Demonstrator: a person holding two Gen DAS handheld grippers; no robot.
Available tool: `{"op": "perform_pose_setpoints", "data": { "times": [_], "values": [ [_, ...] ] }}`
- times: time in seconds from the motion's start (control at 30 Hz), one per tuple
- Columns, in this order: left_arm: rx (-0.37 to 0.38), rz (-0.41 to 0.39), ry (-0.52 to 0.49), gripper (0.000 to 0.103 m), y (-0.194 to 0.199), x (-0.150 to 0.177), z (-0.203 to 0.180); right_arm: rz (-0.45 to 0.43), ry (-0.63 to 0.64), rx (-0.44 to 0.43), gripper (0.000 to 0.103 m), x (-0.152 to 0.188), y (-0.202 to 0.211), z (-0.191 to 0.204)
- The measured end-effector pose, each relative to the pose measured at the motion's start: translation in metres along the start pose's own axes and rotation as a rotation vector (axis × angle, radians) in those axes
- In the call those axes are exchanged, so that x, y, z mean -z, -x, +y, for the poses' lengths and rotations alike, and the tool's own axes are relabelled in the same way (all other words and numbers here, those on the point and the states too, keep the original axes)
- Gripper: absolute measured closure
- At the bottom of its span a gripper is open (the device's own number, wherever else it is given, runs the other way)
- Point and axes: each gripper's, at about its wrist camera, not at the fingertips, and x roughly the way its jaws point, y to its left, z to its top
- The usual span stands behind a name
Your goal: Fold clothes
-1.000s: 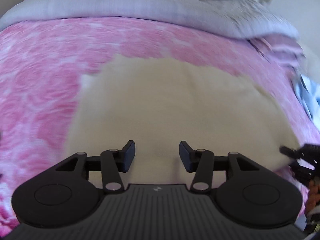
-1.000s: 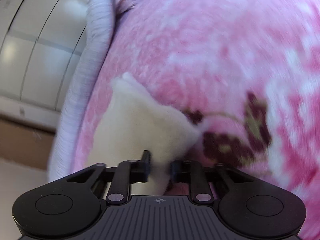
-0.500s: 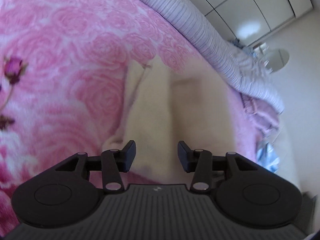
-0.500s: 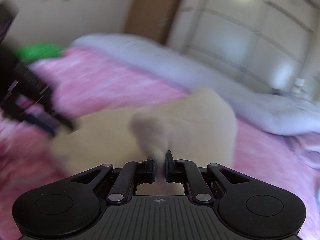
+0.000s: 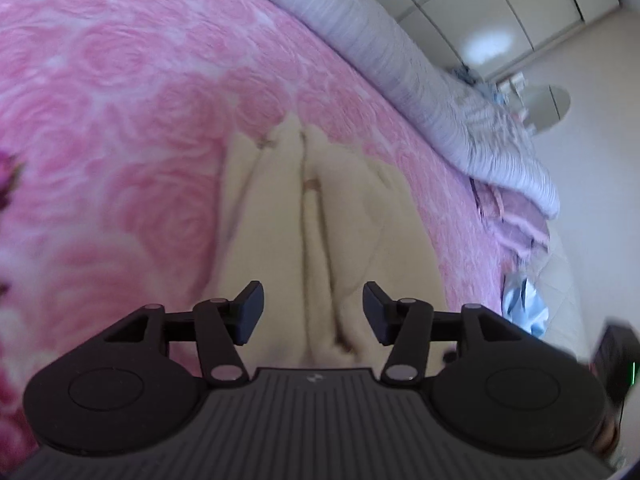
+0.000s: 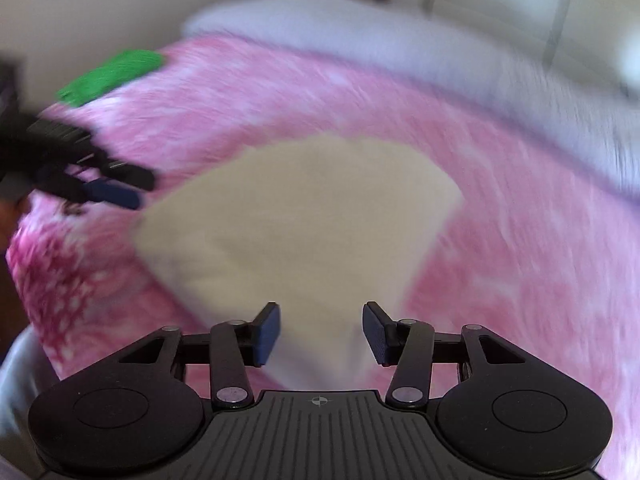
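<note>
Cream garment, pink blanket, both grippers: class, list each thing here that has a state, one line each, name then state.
cream garment: lying on the bed, sides folded in to a central seam, held by neither gripper.
pink floral blanket: spread flat under the garment.
left gripper: jaws opening, nothing pinched between them.
right gripper: jaws opening, above the garment, pads not pressing on it.

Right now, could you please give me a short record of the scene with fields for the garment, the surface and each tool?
garment: cream fleece garment, folded, lying flat
surface: pink rose-print blanket on a bed
left tool: jaws opening, nothing gripped, above the garment's centre fold
right tool: jaws opening, nothing between the pads
far edge: lilac striped bedding
</note>
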Motion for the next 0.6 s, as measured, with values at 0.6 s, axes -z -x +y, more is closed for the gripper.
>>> {"op": "perform_pose_setpoints", "data": {
  "times": [0.6],
  "values": [
    [0.097,0.101,0.051,0.092,-0.092,-0.057,0.002,0.129,-0.529,-0.312,0.054,-0.08,-0.094,-0.121]
  ]
}}
